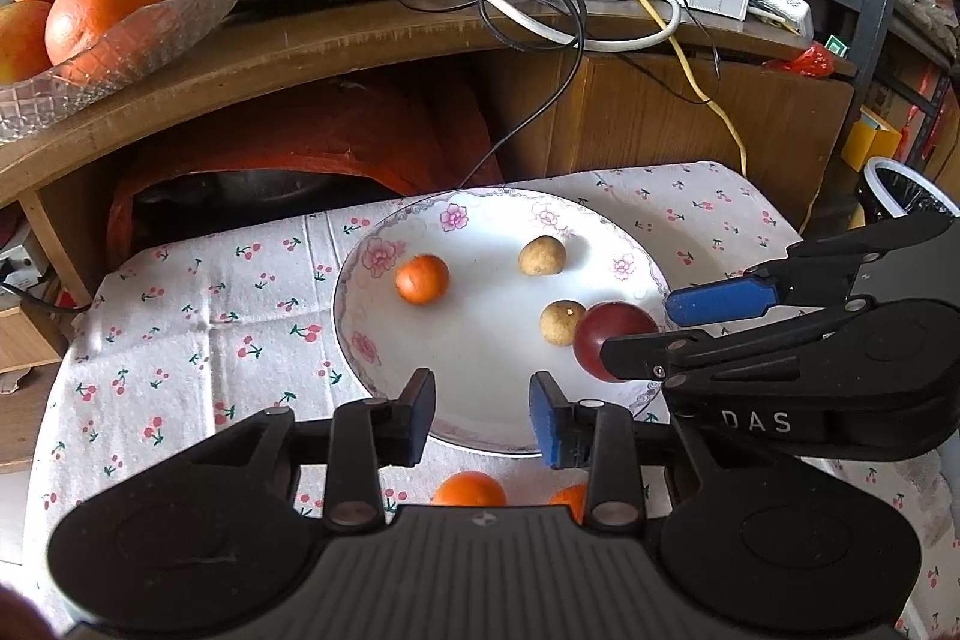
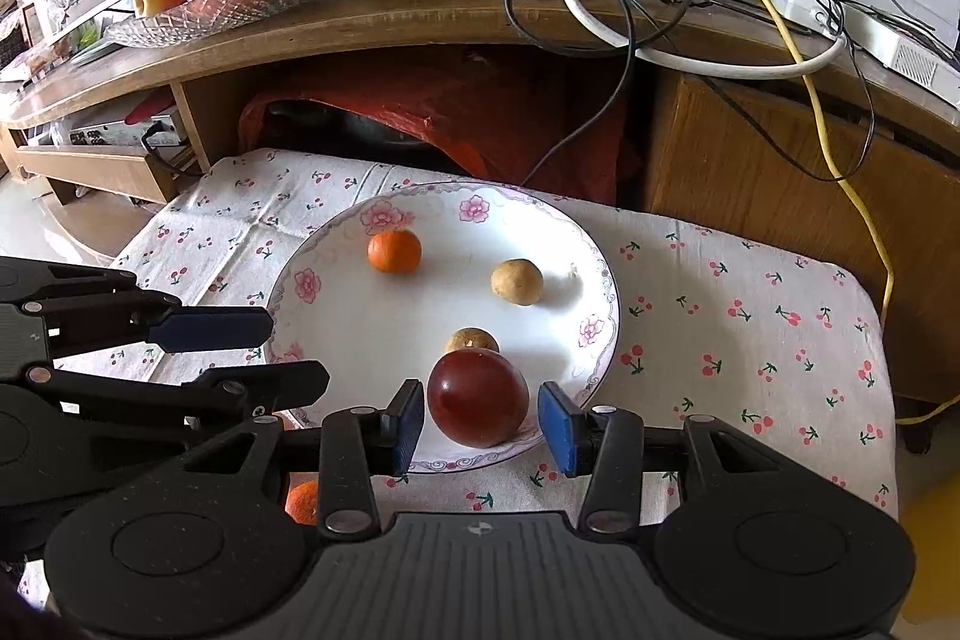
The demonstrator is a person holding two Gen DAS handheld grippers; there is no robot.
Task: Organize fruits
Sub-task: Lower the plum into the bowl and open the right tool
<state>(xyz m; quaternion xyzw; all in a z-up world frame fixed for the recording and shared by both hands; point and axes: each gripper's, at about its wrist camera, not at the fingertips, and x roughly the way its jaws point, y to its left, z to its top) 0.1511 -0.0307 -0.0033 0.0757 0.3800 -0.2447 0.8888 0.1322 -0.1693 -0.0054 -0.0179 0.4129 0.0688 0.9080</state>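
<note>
While your right tongs (image 2: 477, 427) stand released around the dark red fruit (image 2: 478, 396) at the plate's (image 2: 336, 304) near rim, your left tongs (image 1: 482, 415) hang released and empty; two oranges (image 1: 470, 488) wait off-plate near the bench's front edge.

I hold my left gripper (image 1: 482, 418) low, with its jaws apart and nothing between them. My right gripper (image 2: 482, 421) is beside it, jaws wide, I think not pressing on anything.
</note>
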